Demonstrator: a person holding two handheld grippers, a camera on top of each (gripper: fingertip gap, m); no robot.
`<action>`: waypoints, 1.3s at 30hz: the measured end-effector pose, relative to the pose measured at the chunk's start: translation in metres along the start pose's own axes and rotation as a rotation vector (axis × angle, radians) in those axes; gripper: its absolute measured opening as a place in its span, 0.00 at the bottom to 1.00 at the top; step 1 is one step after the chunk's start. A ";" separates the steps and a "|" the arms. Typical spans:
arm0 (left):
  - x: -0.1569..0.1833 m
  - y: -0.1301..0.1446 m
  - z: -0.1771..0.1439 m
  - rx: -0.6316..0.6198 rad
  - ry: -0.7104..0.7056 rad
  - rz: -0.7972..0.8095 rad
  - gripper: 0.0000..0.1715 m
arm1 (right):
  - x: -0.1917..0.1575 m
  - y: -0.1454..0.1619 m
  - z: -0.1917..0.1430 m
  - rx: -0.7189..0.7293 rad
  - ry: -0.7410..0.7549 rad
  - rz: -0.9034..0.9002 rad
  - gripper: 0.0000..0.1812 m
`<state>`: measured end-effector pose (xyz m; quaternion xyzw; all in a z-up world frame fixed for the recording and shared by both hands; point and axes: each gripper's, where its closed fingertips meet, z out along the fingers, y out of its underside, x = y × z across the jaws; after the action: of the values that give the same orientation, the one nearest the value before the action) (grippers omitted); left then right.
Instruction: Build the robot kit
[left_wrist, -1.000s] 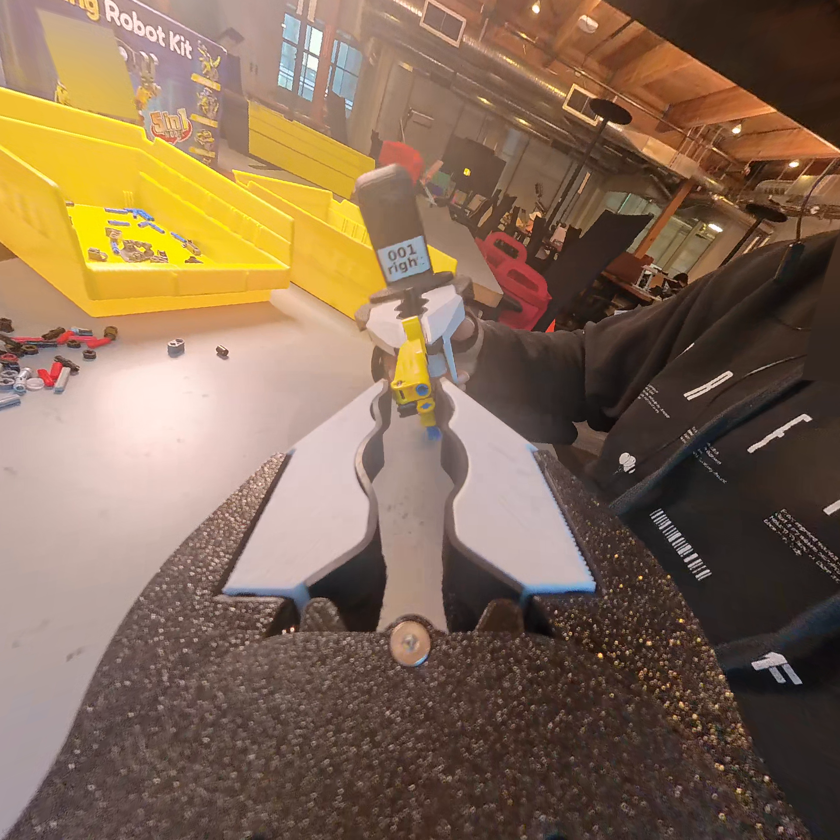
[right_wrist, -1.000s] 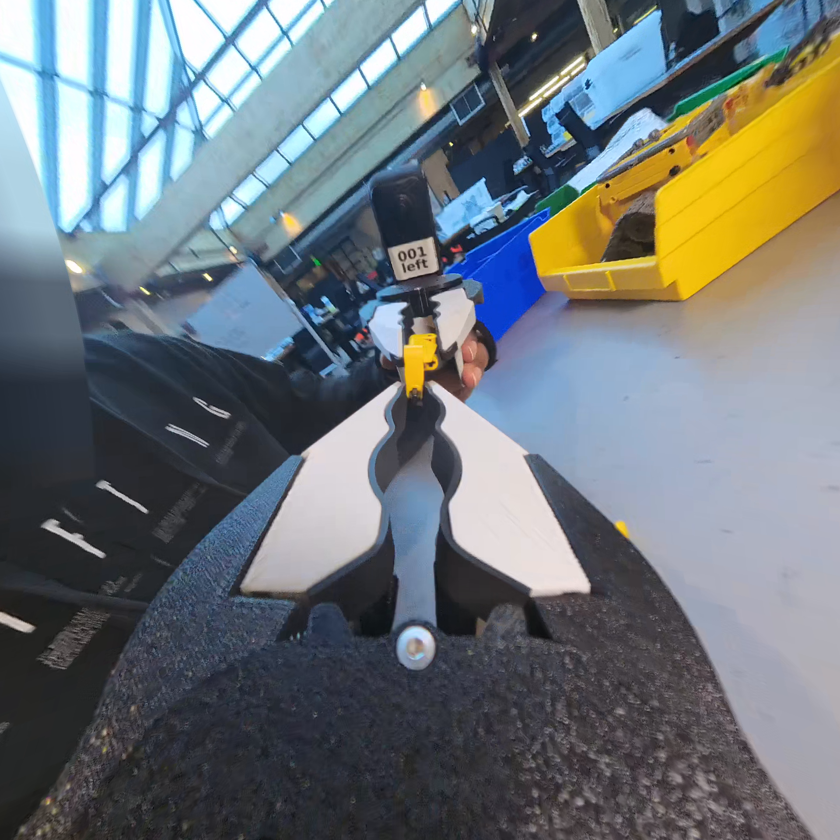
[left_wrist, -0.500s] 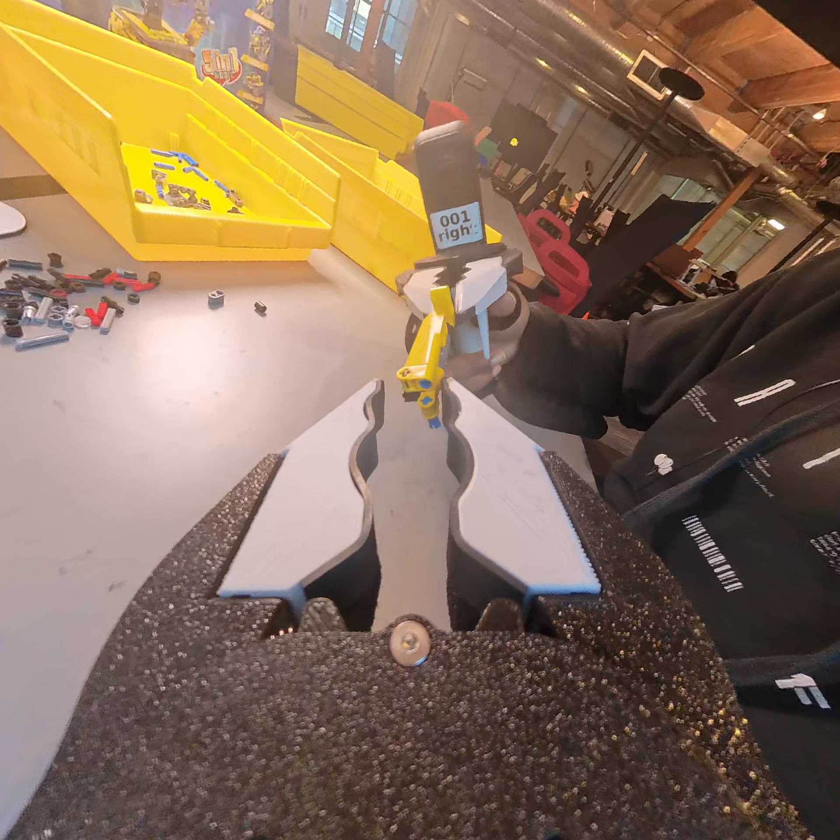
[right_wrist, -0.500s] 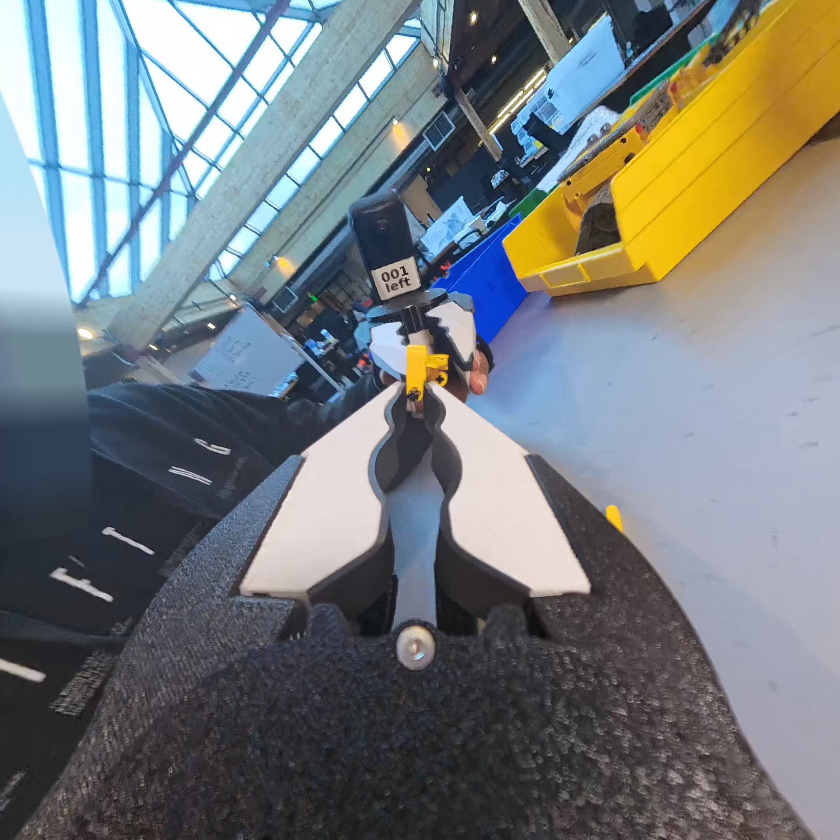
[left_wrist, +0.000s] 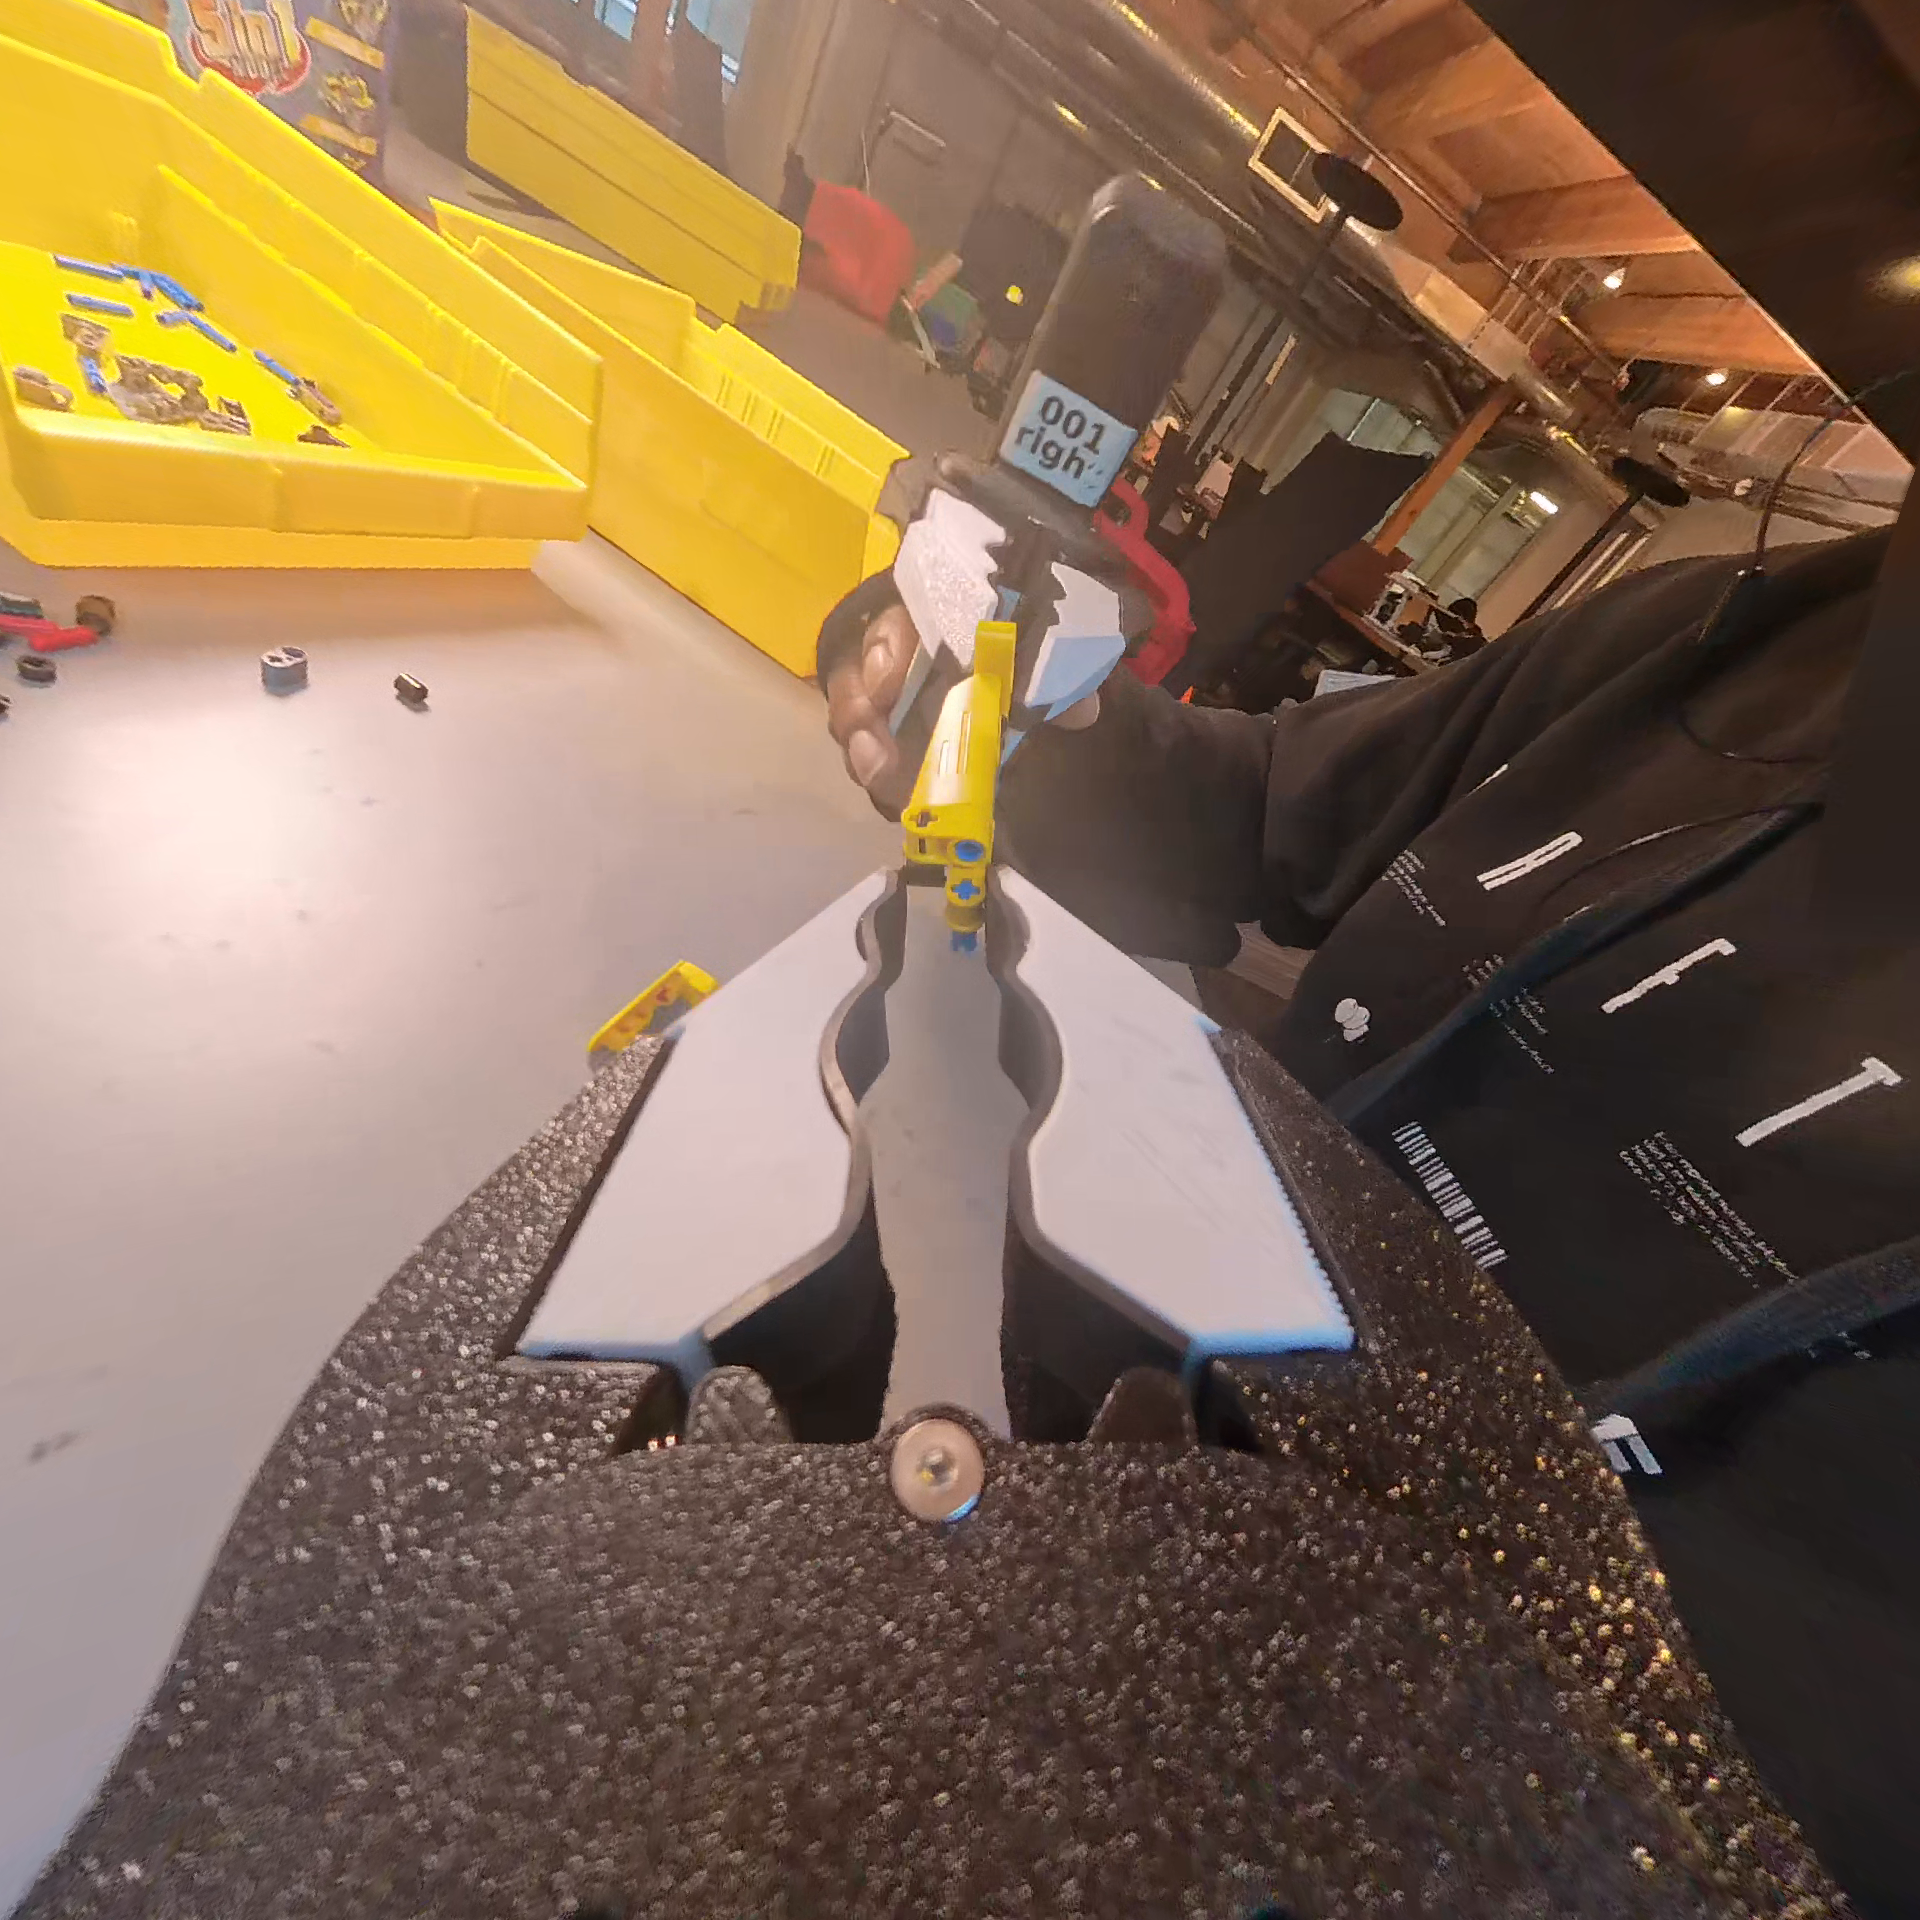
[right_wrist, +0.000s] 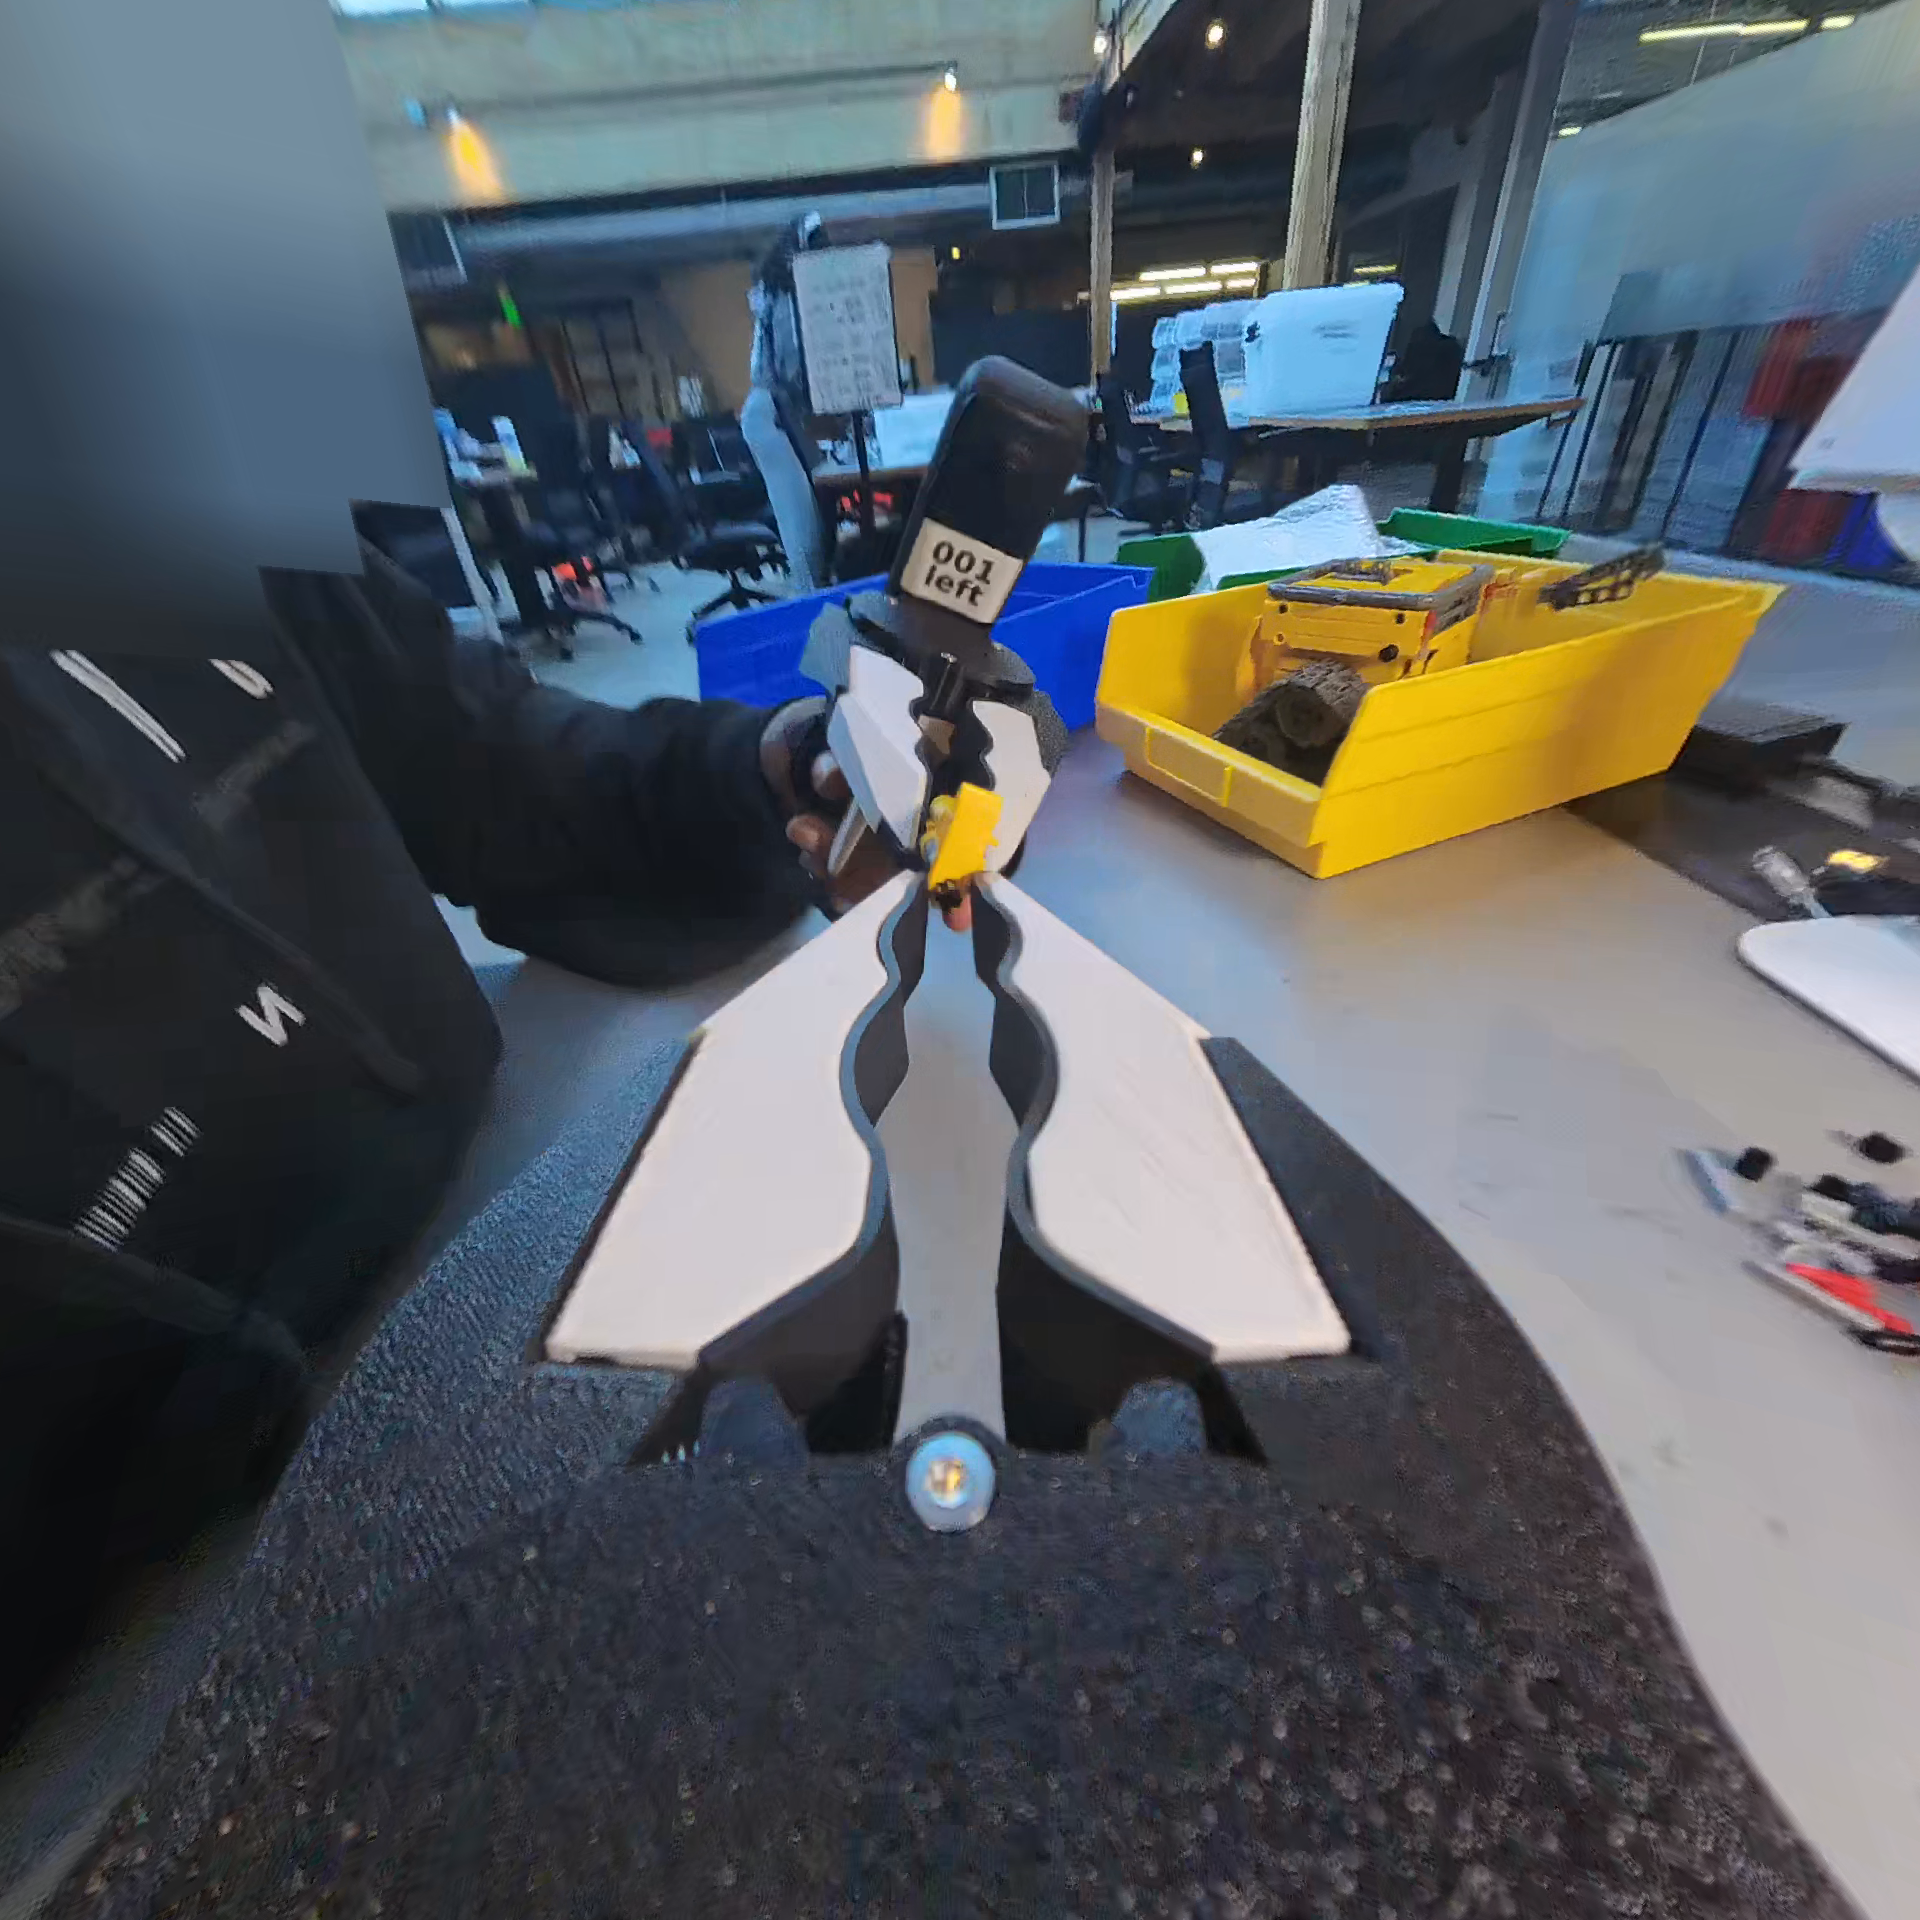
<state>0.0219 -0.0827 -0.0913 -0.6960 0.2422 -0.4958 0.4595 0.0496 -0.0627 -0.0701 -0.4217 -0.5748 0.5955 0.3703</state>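
Pinching one yellow brick assembly (left_wrist: 961, 769) endwise between closed right gripper (right_wrist: 948, 902) and barely parted left gripper (left_wrist: 943, 894).

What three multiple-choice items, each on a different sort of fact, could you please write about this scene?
1. Where does the yellow tracked toy vehicle sit? A) in the blue bin B) in the yellow plastic bin C) on the table
2. What colour are the pins at the lower end of the long yellow toy-brick beam? A) red B) blue C) green
3. How is the right gripper? A) open, empty B) shut on the beam C) lying on the table

Key: B, its tracks show above the bin's wall; B, blue shows beside the left gripper; B, its fingers clamp the beam's top.
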 end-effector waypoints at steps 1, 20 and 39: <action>0.000 0.001 0.000 -0.005 0.007 -0.011 0.08 | -0.001 0.001 0.000 -0.025 0.014 -0.054 0.04; 0.002 0.010 0.002 -0.046 0.066 -0.108 0.08 | -0.012 0.015 -0.005 -0.166 0.006 -0.309 0.02; -0.035 0.019 -0.015 -0.167 -0.213 0.186 0.08 | 0.027 0.059 -0.004 -0.300 0.078 0.068 0.11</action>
<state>-0.0030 -0.0692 -0.1232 -0.7550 0.2957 -0.3525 0.4671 0.0462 -0.0399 -0.1308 -0.5145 -0.6279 0.4981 0.3049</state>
